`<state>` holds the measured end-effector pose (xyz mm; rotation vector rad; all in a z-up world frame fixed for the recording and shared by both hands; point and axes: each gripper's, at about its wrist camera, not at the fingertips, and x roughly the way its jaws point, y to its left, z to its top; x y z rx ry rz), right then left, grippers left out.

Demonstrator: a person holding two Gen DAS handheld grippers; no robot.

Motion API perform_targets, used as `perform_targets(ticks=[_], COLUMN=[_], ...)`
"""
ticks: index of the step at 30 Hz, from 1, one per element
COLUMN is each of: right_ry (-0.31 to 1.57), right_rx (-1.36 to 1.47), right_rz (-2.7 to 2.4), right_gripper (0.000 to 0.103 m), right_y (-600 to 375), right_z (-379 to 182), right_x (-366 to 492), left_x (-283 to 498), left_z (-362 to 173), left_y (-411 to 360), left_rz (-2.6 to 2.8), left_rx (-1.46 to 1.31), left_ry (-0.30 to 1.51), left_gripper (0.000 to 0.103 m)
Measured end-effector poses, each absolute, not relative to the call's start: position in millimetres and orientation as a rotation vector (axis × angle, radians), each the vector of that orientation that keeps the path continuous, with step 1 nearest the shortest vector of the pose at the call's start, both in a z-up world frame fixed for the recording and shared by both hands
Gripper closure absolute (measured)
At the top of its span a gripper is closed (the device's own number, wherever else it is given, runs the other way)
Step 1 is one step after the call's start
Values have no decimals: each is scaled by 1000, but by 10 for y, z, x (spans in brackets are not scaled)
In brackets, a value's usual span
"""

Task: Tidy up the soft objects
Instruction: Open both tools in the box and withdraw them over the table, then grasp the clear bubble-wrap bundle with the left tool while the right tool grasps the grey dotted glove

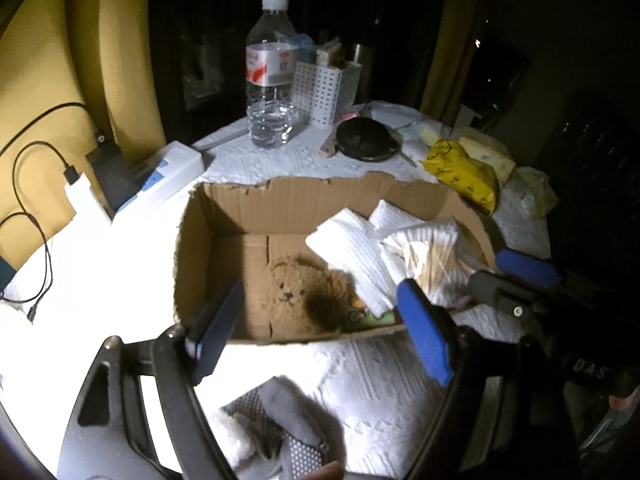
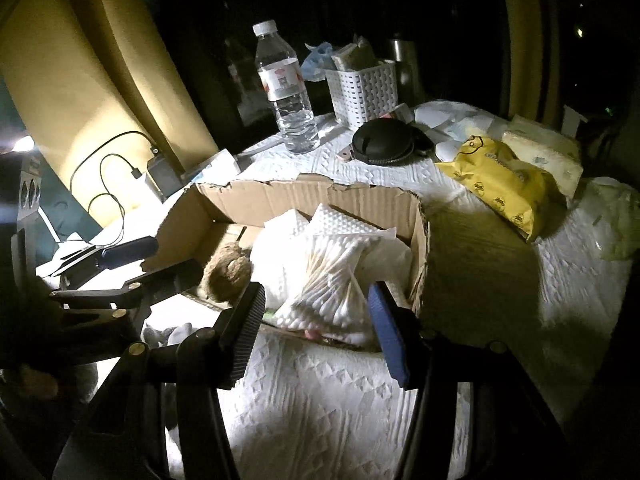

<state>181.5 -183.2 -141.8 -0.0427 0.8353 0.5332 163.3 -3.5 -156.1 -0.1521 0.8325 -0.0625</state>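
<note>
Both the left gripper (image 1: pixel 316 328) and right gripper (image 2: pixel 316 328) hung empty, jaws apart, over the cardboard box (image 1: pixel 320 196), where the soft, light teddy bear (image 1: pixel 296 292) looked easiest to pinch at its plush middle.

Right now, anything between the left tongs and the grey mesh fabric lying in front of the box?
Nothing visible. The left tongs hang open above the grey mesh fabric, which lies on the white cloth below them, outside the cardboard box.

In the open cardboard box (image 1: pixel 224 216) I see a brown plush bear (image 1: pixel 292 292) lying face up on the bottom, left side; folded white cloths (image 1: pixel 352 248) lean beside it, and a bag of cotton swabs (image 2: pixel 332 276) rests on them
</note>
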Motion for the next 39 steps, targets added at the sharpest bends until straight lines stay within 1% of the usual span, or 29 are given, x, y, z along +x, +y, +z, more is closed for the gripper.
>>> perform_targets(ticks=[16,39], right_ry=[799,832], right_rx=[-50,-68], right_rz=[538,574], right_gripper=[46,46], right_y=[-1775,-1423], right_z=[-1258,-1421], right_x=[1425,1094], left_x=[1131,681], left_z=[-1404,-1576], left_y=[71,424], left_rz=[-60,-17], left_rx=[-141,-141], left_ry=[794,831], left_gripper=[23,23])
